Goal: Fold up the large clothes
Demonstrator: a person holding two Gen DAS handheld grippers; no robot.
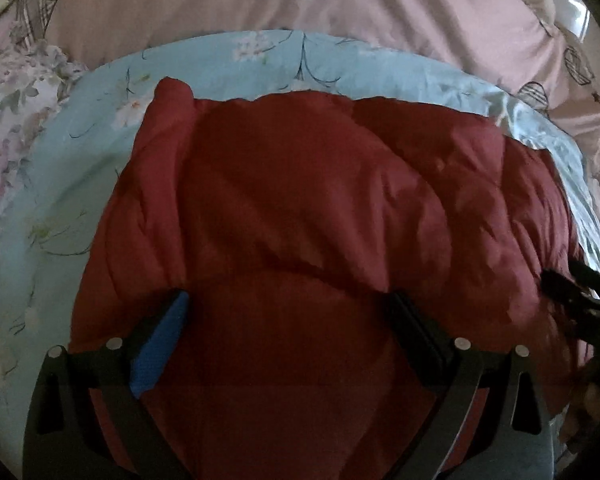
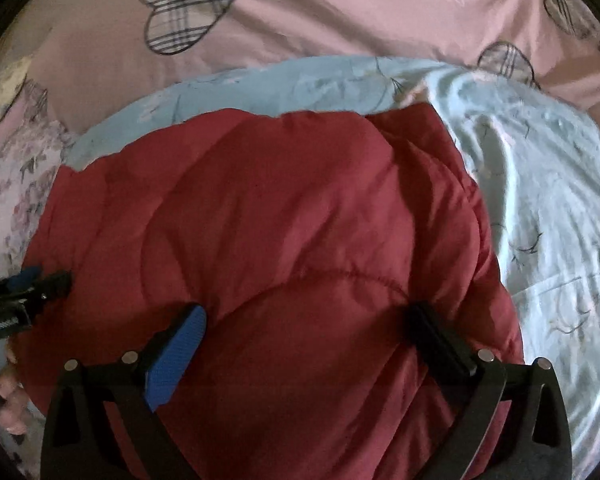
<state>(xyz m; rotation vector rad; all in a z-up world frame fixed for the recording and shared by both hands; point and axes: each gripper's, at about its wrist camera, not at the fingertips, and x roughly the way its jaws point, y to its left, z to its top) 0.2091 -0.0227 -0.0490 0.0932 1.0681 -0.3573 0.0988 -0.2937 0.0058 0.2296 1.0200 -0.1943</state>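
Left wrist view shows the red padded garment (image 1: 300, 216) already gathered into a thick bundle on the pale blue floral sheet (image 1: 60, 200), so folding seems well advanced; a last fold or smoothing probably remains. The left gripper (image 1: 292, 312) and the right gripper (image 2: 308, 320) both stand with fingers wide apart over its near edge, holding nothing. Its quilted surface looks puffy, creased and uneven.
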